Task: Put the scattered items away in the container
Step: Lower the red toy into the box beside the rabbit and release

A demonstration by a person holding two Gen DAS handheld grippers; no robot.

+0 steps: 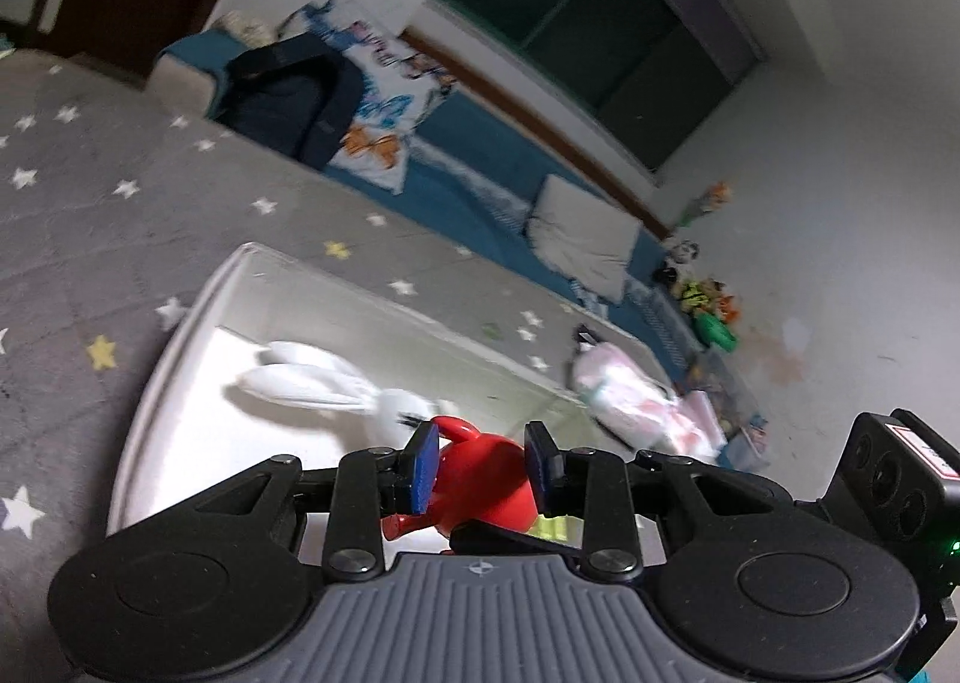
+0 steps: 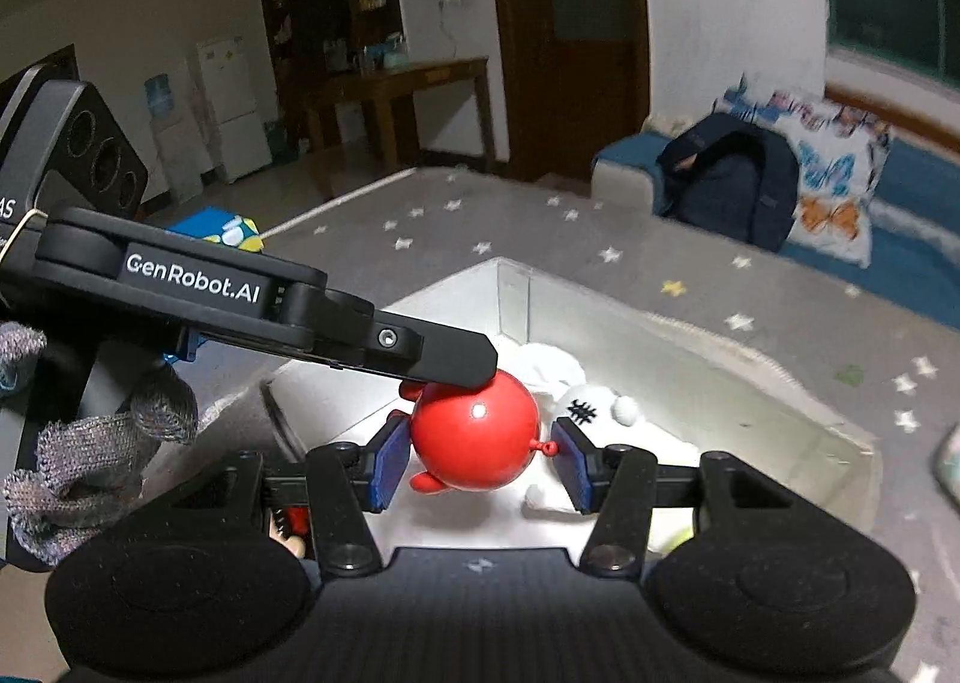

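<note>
Slip risk: left tool [image 1: 480, 464] clamps the glossy red round toy [image 2: 474, 437] above the white container [image 2: 690, 377], near the white plush rabbit [image 1: 336, 383]. My right tool [image 2: 480, 458] brackets it, pads apart; a late left release could drop it askew.

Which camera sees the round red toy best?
The right wrist view: the red toy shows nearly whole, round and shiny, between the right tongs, with the left tongs on top of it. The left wrist view shows only part of it, half hidden behind the blue pads.
</note>
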